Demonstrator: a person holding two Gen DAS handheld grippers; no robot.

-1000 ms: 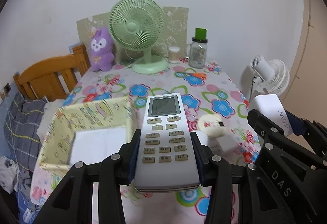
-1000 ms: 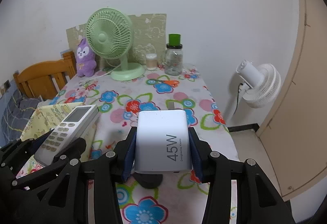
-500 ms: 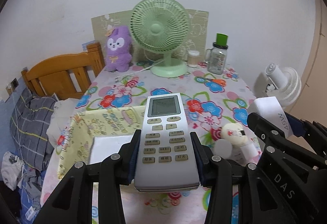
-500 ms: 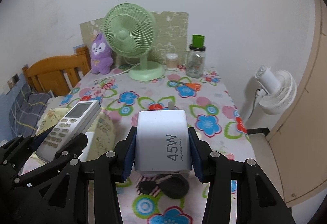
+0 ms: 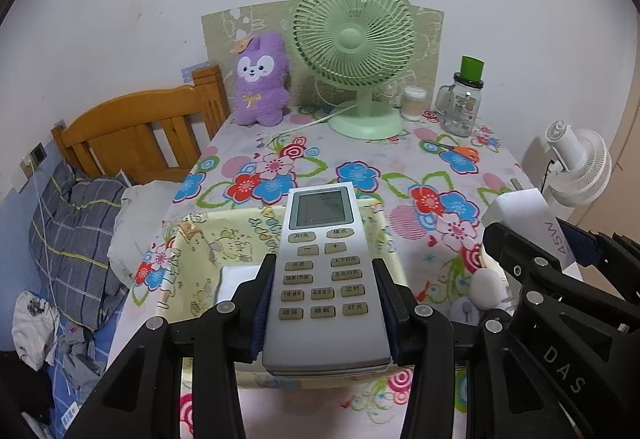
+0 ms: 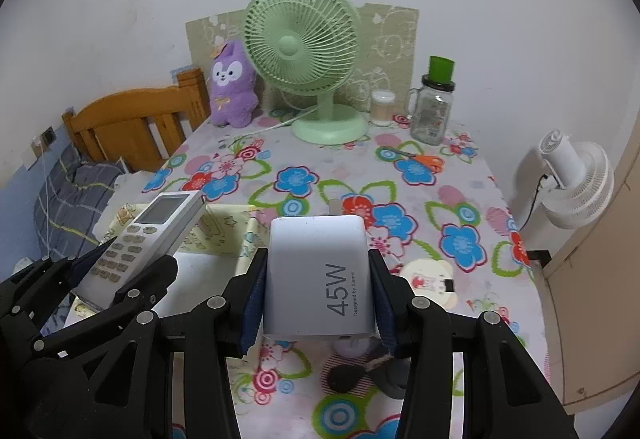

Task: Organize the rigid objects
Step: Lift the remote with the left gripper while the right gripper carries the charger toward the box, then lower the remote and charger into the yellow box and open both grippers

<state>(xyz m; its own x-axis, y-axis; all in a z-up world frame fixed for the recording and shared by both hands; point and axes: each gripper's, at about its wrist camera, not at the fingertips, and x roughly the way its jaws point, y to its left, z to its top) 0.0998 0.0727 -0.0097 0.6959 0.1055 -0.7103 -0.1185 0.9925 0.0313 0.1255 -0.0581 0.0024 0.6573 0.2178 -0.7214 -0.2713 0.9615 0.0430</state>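
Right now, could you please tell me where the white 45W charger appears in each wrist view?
Left wrist view: the charger sits at the right edge, in the right tongs.
Right wrist view: bottom centre, clamped between the tongs.
Shared landmark: the green desk fan at the table's back.

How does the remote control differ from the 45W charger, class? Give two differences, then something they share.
The remote control is long, flat and covered in buttons with a screen; the charger is a stubby, plain block printed "45W". The remote sits in the left claw, the charger in the right claw. Both are whitish, rigid and clamped.
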